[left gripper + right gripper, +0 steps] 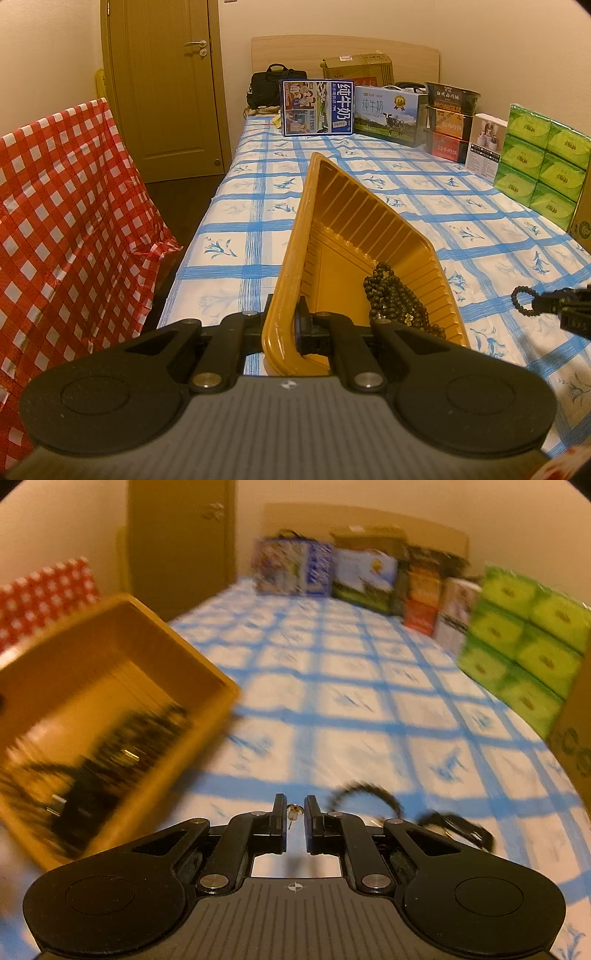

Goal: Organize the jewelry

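Left gripper (295, 325) is clamped on the near rim of the yellow tray (332, 206), holding it tilted up off the bed's blue checked cloth (258, 221). My read: the tilt pools the contents in the low corner and presents an open mouth toward the other hand.

A pile of dark beads (395, 295) already sits in that low corner, against the ribbed right wall.

Right gripper (295, 819) sits near the front edge of the bed, just right of the tray. Its jaws stand narrow with a small stud earring (293, 812) between them. Whether the pads actually pinch it I cannot tell, since a gap shows on either side of it (right view is motion-blurred).

In the left view the same gripper shows at the right edge with a loop of dark beads (522, 301) hanging off its tip, so a bracelet looks snagged or carried along too. More dark strands (458, 827) lie on the cloth just right of its fingers.

Likely step: carry the piece over to the tray.
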Motion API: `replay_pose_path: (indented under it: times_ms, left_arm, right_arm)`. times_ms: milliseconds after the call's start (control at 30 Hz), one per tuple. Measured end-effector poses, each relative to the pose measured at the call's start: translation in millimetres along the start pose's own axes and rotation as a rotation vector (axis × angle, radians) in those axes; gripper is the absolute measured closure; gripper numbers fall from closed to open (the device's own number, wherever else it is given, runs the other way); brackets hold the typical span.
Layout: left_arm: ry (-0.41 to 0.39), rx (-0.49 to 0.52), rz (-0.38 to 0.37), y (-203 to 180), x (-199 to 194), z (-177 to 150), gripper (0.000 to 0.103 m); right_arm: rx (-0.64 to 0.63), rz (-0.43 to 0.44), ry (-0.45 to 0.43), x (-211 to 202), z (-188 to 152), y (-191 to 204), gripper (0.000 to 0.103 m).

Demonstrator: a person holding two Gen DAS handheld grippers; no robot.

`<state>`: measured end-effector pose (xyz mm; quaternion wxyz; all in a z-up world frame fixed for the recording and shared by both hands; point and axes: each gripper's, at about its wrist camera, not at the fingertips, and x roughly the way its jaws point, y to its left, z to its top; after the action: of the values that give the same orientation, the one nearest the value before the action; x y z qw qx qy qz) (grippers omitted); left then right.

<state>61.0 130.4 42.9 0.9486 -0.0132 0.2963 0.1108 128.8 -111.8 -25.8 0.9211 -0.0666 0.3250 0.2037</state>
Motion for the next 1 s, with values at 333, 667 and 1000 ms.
replay_pose_path:
  times_ms: [333, 667, 1000]
  left_arm:
    - [0.000, 0.000, -0.001, -0.3, 0.1, 0.2, 0.096]
    - [-0.001, -0.001, -0.002, -0.5, 0.9, 0.9, 0.096]
    - [-0.001, -0.003, -0.002, -0.2, 1.0, 1.2, 0.096]
  right_arm:
    - [-0.105, 0.261, -0.048, -11.4, 30.2, 76.9, 0.094]
    - [-0.144, 0.346, -0.025, 1.7, 28.5, 101.9, 0.094]
    - [-0.162, 0.402, -0.040, 0.4, 34.9, 105.6, 0.090]
